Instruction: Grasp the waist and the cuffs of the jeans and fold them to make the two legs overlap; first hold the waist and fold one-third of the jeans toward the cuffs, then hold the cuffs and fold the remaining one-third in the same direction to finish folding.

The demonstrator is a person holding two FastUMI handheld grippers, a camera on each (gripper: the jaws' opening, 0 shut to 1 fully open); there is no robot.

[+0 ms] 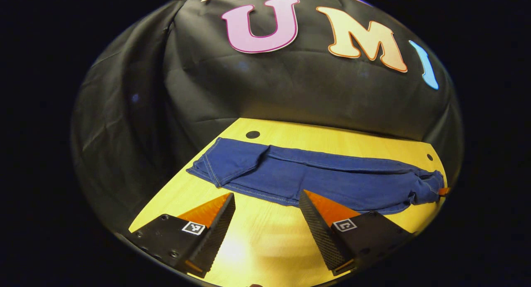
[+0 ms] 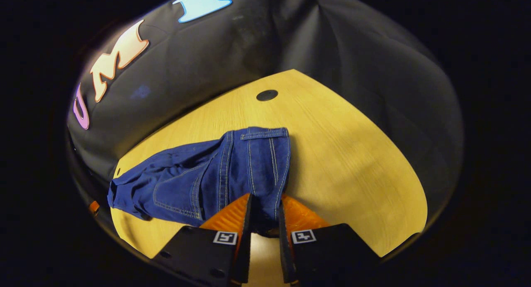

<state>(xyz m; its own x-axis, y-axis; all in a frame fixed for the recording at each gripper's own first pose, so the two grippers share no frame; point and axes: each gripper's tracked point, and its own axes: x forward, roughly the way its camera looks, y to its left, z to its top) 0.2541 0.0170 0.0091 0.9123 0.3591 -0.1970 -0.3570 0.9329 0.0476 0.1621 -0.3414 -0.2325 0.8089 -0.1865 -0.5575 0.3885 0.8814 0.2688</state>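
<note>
- Left gripper (image 1: 265, 200): fingers spread wide, nothing between them; jeans (image 1: 315, 177) lie just ahead on the table (image 1: 257, 241).
- Right gripper (image 2: 265, 204): fingers clamped on the jeans (image 2: 215, 171), apparently the waist end.

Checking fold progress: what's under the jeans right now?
The jeans lie flat on the yellow wooden table, legs already overlapped, one leg hidden beneath the other. The right gripper pinches their waist end. Whatever else lies under the denim is covered.

One pair of jeans (image 1: 315, 179), one table (image 1: 257, 245), two grippers (image 1: 267, 202) (image 2: 265, 206).
</note>
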